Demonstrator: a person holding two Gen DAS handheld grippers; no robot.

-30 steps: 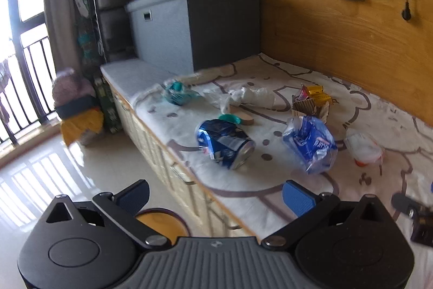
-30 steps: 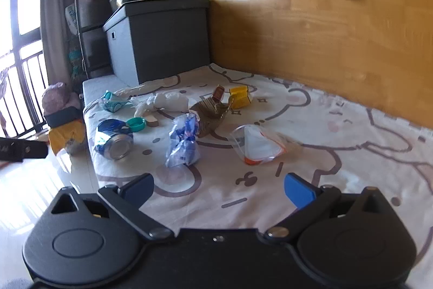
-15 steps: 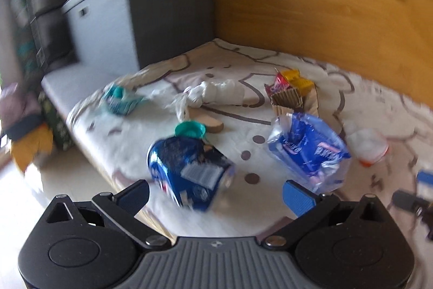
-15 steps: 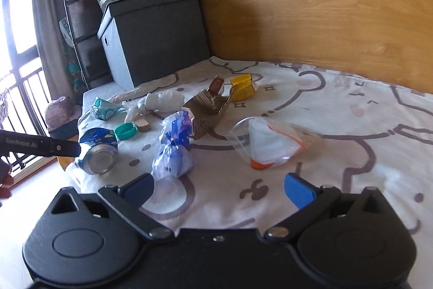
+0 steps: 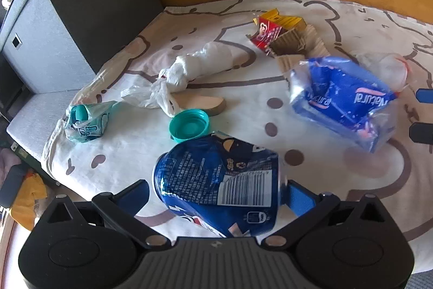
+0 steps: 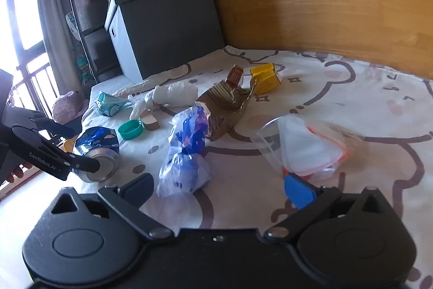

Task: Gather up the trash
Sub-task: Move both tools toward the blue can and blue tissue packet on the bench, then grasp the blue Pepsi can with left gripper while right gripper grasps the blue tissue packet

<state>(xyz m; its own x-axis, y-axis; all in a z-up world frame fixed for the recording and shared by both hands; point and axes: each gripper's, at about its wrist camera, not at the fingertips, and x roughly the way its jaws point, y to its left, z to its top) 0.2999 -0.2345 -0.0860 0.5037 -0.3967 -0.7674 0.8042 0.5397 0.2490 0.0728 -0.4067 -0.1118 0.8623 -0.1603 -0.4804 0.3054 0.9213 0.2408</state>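
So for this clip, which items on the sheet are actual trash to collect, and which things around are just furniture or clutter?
Trash to collect:
crushed blue can, between the open fingers of the left gripper
teal cap
blue wrapper
white plastic bag
torn cardboard
yellow carton
clear pouch

Just lying about:
grey storage box
drawer tower

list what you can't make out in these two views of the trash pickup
- Blue can: its underside and near end, left wrist view, hidden behind the left gripper body.
- Blue wrapper: print blurred, left wrist view.
- Clear bag: contents blurred, right wrist view.
- Trash bin: outside both views.
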